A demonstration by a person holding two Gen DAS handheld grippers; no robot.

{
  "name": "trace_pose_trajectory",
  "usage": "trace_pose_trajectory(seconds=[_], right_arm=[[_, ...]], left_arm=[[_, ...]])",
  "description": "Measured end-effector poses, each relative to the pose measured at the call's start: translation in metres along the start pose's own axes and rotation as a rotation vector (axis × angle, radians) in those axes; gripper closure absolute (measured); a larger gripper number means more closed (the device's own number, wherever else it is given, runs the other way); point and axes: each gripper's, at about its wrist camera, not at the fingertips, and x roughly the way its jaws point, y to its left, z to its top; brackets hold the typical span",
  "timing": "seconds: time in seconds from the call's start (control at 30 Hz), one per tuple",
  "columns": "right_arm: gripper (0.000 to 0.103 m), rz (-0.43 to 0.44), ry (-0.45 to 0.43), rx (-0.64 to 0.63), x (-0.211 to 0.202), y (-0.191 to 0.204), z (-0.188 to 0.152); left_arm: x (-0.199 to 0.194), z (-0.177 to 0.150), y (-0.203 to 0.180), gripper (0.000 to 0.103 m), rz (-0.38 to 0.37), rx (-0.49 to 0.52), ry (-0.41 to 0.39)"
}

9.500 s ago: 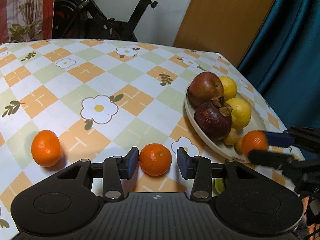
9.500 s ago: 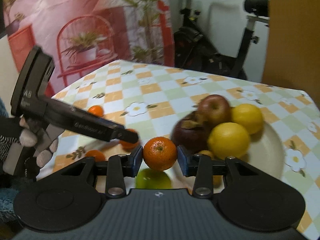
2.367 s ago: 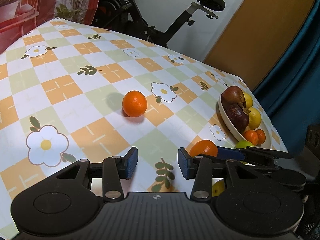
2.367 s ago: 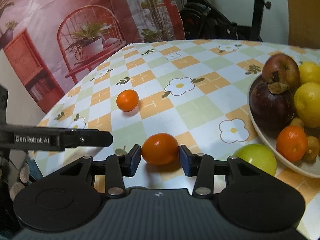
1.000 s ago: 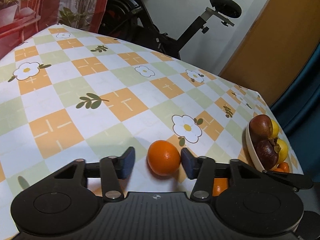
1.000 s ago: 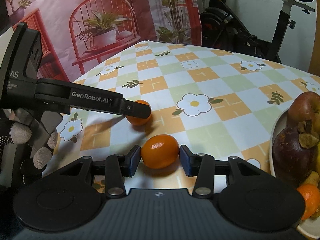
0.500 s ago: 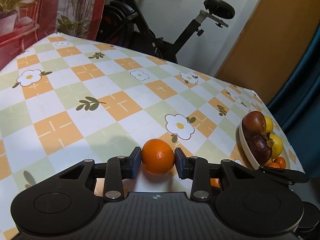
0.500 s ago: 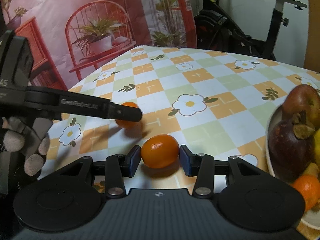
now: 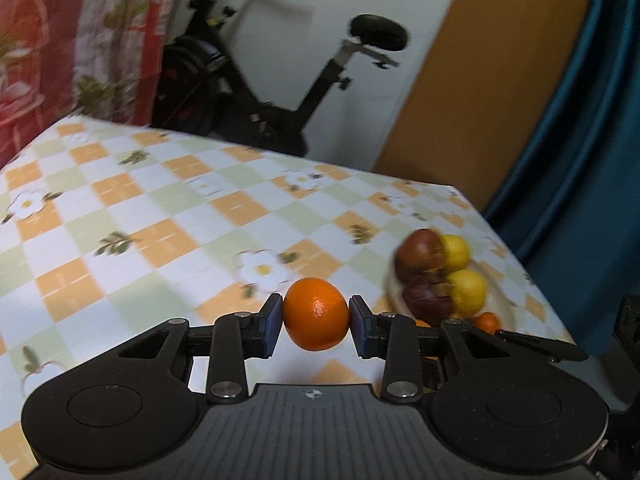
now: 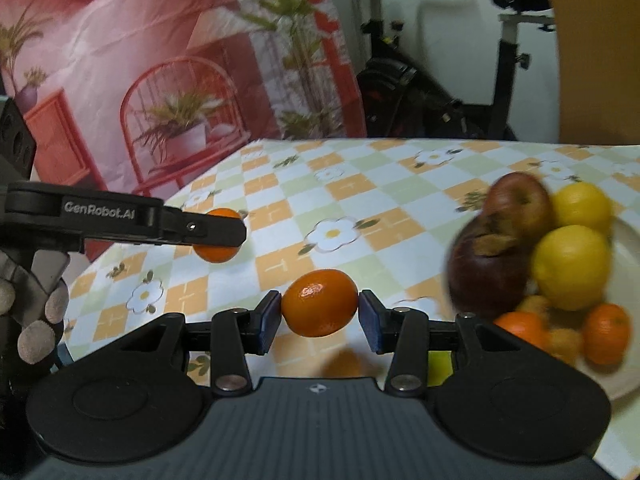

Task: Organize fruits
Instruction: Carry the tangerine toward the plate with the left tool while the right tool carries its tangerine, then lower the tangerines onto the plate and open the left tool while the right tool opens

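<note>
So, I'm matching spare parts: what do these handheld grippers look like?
Both are matte black plastic: a ribbed body, two round discs, silver pivot bolts, and blue-padded jaws. The left gripper, seen side-on, carries white "GenRobot.AI" lettering. The hand holding it wears a speckled knit glove with pale fingertips. No cables are visible.

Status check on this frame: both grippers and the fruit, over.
Left gripper shut on a tangerine, lifted off the cloth. Right gripper shut on a second tangerine. Fruit plate to the right, path open.

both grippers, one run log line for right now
left gripper: shut on orange | right gripper: shut on mandarin | plate: not yet reached
</note>
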Motion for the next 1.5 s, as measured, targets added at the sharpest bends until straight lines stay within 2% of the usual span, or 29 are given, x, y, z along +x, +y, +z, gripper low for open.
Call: trace_pose_trajectory(seconds=[0.17, 0.33, 0.63, 1.0, 1.5], right_arm=[[0.058, -0.050, -0.048, -0.007, -0.037, -0.024, 0.004], [0.058, -0.131, -0.060, -0.025, -0.069, -0.058, 0.003], [0.058, -0.246, -0.040, 0.034, -0.089, -0.127, 0.003], [0.058, -0.262, -0.024, 0.045, -0.066, -0.152, 0.008], [0.057, -0.274, 0.020, 0.088, -0.050, -0.159, 0.007]], left_arm=[[0.009, 0.003, -0.044, 0.065, -0.056, 0.071, 0.010], [0.028, 0.000, -0.084, 0.065, -0.102, 0.149, 0.036], [0.071, -0.016, -0.144, 0.065, -0.130, 0.308, 0.100], [0.097, -0.022, -0.154, 0.065, -0.105, 0.364, 0.139], [0.105, -0.018, -0.149, 0.063, -0.134, 0.339, 0.173]])
